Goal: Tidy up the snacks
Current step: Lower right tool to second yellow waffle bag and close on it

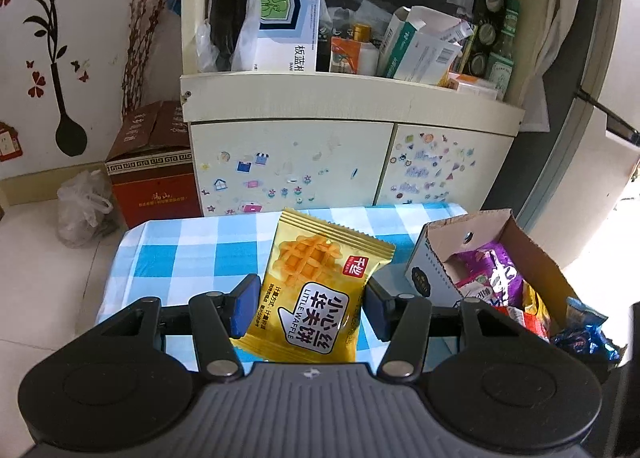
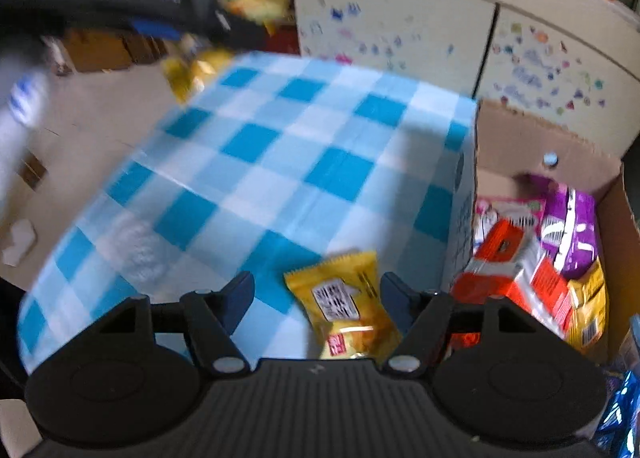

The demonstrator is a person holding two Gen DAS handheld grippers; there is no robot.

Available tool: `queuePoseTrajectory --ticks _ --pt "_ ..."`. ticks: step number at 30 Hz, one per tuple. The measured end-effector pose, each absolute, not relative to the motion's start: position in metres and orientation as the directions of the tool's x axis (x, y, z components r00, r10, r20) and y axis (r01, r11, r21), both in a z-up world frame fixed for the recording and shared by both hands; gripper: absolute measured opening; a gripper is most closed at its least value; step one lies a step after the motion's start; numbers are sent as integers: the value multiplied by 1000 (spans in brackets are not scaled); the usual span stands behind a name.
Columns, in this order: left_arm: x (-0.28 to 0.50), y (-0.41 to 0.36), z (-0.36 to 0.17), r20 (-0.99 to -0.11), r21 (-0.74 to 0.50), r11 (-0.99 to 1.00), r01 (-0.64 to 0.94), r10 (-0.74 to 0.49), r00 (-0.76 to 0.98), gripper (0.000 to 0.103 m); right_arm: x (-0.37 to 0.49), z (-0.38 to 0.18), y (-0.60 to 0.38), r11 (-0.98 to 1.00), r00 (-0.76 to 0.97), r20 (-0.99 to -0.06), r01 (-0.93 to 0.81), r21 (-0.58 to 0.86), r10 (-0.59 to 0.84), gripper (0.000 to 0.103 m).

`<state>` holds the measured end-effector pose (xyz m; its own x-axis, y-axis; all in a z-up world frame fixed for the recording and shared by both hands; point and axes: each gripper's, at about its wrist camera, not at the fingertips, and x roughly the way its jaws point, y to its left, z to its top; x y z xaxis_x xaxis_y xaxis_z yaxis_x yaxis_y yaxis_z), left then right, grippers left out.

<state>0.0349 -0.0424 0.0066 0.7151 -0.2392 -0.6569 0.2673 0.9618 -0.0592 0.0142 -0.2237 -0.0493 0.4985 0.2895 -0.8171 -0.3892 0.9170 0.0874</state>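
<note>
Left gripper: blue-padded fingers clamped on a yellow waffle packet, one pad on each long edge. The packet is held off the blue-and-white checked table. Print reads "LITTLE WAFFLE" beside large Chinese characters in a white panel; a red square logo sits at its 1 o'clock. A golden waffle is pictured on the upper half.

At 3 o'clock from the packet stands an open cardboard box with snacks inside: a purple wrapper, plus red and yellow packs. Blue foil packs lie just outside the box, at 4 o'clock.

At 12 o'clock, behind the table, is a cream cabinet with small stickers on both doors. Its shelf carries cartons; one white-and-blue carton bears "板蓝根", partly cut off. At 10 o'clock a red-brown cardboard box sits on the floor, with a knotted plastic bag beside it.

Right wrist view is blurred. The right gripper has its fingers apart, not pressing anything. A second yellow waffle packet lies flat on the table between them, tilted, label unreadable. The open cardboard box stands at 3 o'clock, just beside it.
</note>
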Motion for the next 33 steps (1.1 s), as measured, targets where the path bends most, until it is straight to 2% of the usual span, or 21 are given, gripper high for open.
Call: queuePoseTrajectory --ticks 6,12,17,21,26,28,30,33 --pt "37 -39 10 -652 -83 962 261 -250 716 60 22 -67 -213 920 489 -844 -391 16 222 77" --pt "37 -38 9 -652 -87 961 261 -253 715 60 20 -75 -189 891 456 -867 -453 -31 202 75" --pt "37 -36 10 -651 -88 963 254 -248 718 60 17 -87 -174 893 459 -882 -434 -119 106 76" --pt "37 -36 10 -649 -90 964 251 -248 719 60 22 -89 -179 924 433 -894 -378 -62 117 80" --pt "36 -33 13 -640 -97 964 248 -252 726 60 21 -73 -186 886 338 -858 -394 244 386 77" --pt "36 -31 15 -637 -104 964 245 -254 728 60 19 -65 -188 881 374 -839 -415 230 395 78" --pt "37 -30 16 -638 -108 963 246 -257 726 60 18 -63 -187 889 409 -848 -436 141 336 79" --pt "37 -31 15 -644 -105 962 252 -259 720 60 15 -74 -185 866 373 -880 -493 79 293 83"
